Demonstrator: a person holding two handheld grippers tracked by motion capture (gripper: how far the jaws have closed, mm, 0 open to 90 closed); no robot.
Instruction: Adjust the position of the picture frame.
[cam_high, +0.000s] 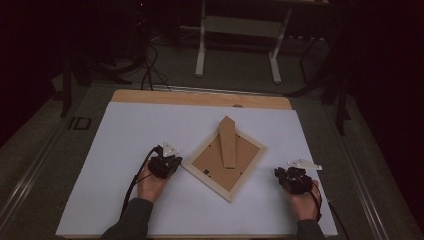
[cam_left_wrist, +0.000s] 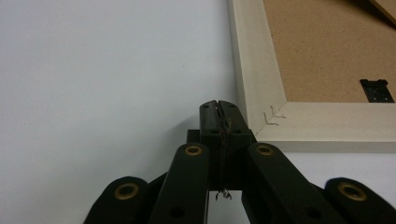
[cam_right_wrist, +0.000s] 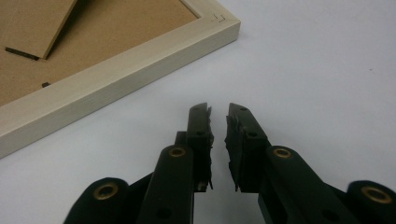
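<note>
Lying face-down near the bench's (cam_high: 125, 150) middle, a picture frame (cam_high: 224, 179) shows its brown backing and stand; left claw (cam_left_wrist: 219, 108) pressed shut on nothing, just beside the frame's corner; right claw (cam_right_wrist: 218, 112) slightly parted, empty, apart from the frame, toward the right edge.

A wooden table (cam_high: 150, 96) carries a white sheet (cam_high: 130, 140), with a picture frame (cam_high: 248, 171) face-down on it
</note>
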